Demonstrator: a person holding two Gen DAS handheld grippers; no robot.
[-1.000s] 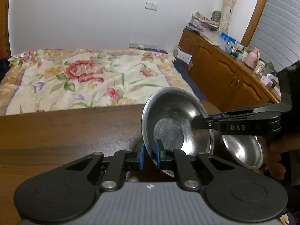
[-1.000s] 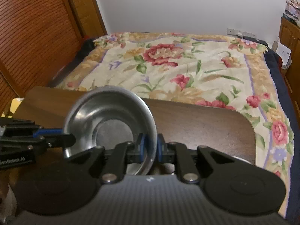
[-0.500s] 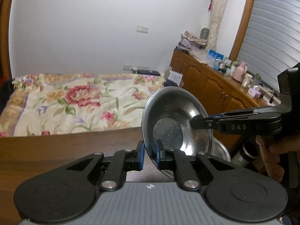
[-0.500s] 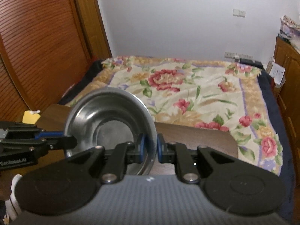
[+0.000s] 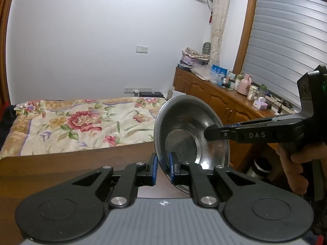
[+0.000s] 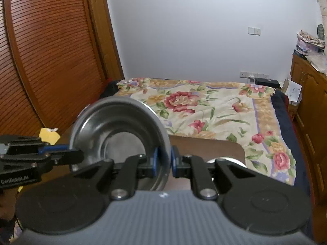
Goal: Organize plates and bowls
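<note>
The task looks to be in mid-course: one steel bowl [image 5: 190, 134] is held in the air above the near edge of the wooden desk [image 5: 61, 163], not yet set down anywhere. The left tool [image 5: 162, 168] pinches its near-left rim, and the right tool [image 6: 163, 162] pinches the opposite rim. A second steel dish [image 6: 229, 160] shows just past the right tool, low on the desk, possibly the stack it belongs with. The held bowl is shiny, shallow and wide-flared with a flat, duller base, tilted so its hollow faces both cameras; it looks empty.
</note>
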